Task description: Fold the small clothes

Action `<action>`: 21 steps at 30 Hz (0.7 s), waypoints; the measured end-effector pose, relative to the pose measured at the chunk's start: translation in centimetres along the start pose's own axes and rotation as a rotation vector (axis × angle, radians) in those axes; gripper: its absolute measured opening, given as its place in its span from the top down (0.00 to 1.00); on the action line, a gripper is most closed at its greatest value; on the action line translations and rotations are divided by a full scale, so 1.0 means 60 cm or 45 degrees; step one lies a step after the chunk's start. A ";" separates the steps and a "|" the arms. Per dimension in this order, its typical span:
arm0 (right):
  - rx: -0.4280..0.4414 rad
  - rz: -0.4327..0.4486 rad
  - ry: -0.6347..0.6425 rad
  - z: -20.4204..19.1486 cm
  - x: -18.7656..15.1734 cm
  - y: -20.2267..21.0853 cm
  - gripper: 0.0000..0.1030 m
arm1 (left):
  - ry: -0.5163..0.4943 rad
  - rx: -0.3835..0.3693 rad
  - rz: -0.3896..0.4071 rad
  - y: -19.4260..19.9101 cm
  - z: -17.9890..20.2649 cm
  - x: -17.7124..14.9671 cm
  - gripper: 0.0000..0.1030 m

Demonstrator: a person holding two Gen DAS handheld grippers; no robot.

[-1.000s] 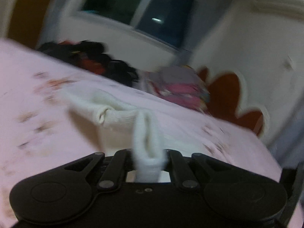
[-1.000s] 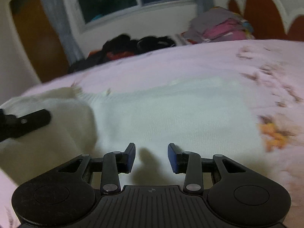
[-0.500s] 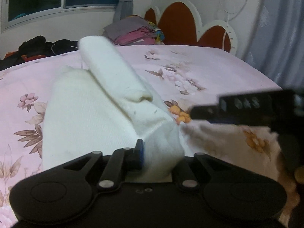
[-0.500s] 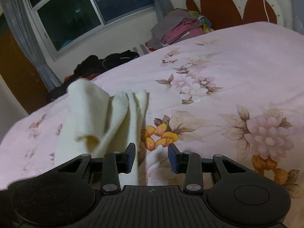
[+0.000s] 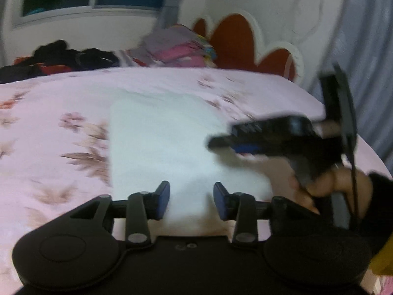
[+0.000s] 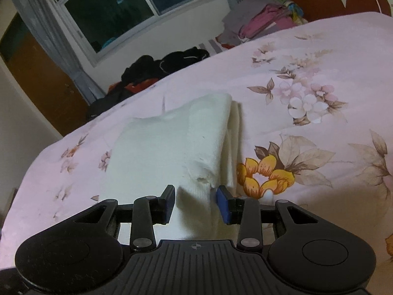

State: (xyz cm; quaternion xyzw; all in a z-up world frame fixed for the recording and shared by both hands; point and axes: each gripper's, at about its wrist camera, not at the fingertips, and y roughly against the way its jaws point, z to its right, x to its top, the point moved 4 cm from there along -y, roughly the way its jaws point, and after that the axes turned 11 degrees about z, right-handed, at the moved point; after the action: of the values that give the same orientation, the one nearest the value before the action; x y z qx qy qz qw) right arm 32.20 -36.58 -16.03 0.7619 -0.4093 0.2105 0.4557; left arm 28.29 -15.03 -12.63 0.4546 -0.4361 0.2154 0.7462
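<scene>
A white knitted garment (image 5: 167, 137) lies folded flat on the pink floral bedspread (image 5: 49, 127). My left gripper (image 5: 191, 196) is open and empty just above the garment's near edge. My right gripper (image 6: 196, 196) is open, its fingers either side of the garment's (image 6: 172, 142) near folded edge, not closed on it. In the left wrist view the right gripper (image 5: 243, 137) hovers over the garment's right side, blurred, held by a hand.
A pile of folded coloured clothes (image 6: 260, 17) and a heap of dark clothes (image 6: 162, 66) lie at the bed's far edge under the window. A red and white headboard (image 5: 245, 41) stands at the right.
My left gripper has let go of the white garment, which now lies folded flat. The right gripper has moved over the garment's near edge.
</scene>
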 end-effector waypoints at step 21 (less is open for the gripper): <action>0.008 -0.005 0.044 0.006 0.021 -0.015 0.87 | 0.222 0.203 0.019 -0.074 -0.103 0.045 0.60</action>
State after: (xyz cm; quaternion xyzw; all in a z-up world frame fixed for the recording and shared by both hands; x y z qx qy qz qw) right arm 33.66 -37.24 -15.80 0.7604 -0.3990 0.2241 0.4609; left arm 35.74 -12.07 -13.80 0.4888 -0.3544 0.2938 0.7410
